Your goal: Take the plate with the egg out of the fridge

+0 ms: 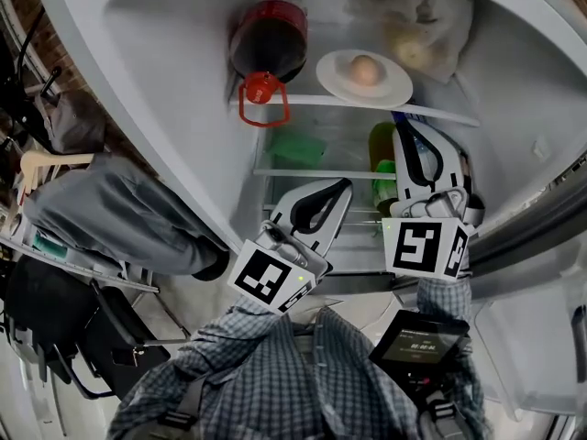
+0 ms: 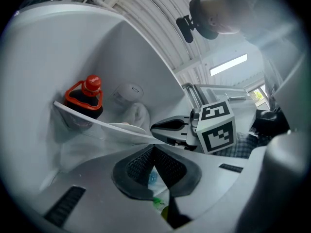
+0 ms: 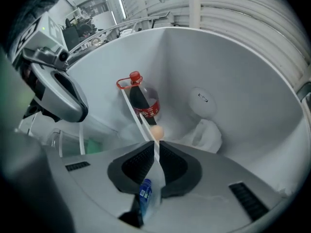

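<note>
White round plate (image 1: 335, 79) with one brown egg (image 1: 364, 70) on it: located upper centre of the head view, on the top glass shelf (image 1: 445, 115) of the open white fridge (image 1: 156, 81), close to the shelf's front rim. Neither claw touches it.

To the plate's left stands a dark cola bottle with a red cap and red carry handle (image 1: 266, 44). To its right, further back, lies a crumpled clear plastic bag (image 1: 417, 21).

Left claw (image 1: 344, 183): centre of frame, below the shelf and well apart from the plate. Its own view shows the jaws closed together (image 2: 154, 148), nothing held.

Right claw (image 1: 401, 126): just under the shelf rim, right of centre, below the plate. Jaws drawn together (image 3: 155, 147), nothing held. Egg (image 3: 156, 131) sighted directly beyond its tips.

A green bottle (image 1: 381, 145) stands on a lower shelf.
</note>
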Available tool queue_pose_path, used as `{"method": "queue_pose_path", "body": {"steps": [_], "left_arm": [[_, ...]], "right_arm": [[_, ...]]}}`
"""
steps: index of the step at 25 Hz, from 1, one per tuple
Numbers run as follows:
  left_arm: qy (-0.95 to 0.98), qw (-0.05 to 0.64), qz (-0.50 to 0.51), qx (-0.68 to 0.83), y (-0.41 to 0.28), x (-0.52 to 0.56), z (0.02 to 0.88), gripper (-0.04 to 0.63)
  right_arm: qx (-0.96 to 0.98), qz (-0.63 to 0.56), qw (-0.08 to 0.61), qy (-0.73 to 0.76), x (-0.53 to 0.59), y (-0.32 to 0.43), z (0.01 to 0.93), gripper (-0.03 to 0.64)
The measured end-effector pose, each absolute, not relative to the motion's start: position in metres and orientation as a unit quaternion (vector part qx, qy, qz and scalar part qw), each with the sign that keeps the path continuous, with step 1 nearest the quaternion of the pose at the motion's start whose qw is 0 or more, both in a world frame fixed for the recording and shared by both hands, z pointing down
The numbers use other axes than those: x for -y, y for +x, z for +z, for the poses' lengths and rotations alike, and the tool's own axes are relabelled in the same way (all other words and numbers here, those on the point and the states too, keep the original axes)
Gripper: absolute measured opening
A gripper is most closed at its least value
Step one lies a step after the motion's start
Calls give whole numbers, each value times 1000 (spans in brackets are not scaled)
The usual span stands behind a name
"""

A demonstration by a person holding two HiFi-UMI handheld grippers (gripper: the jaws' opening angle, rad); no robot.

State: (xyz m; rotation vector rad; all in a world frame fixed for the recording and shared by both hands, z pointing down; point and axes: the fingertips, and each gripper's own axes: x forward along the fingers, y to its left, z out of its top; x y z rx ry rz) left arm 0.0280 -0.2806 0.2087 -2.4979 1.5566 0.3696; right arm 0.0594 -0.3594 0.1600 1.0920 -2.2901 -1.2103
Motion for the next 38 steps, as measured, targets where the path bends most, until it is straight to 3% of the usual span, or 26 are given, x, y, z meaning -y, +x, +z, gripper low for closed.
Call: {"method": "queue_pose_path", "body": {"steps": [4,30,38], "left_arm": [[-832,88,119,-535,21,284,209,6],[-819,84,146,-548,3,287,198,6],[-823,33,167,-542,-2,295,206,6]], "right_arm": [[799,-446,173,365,363,50,159,48],[746,-539,214,327,369,19,159,44],[743,-541,212,333,354,28,158,44]]}}
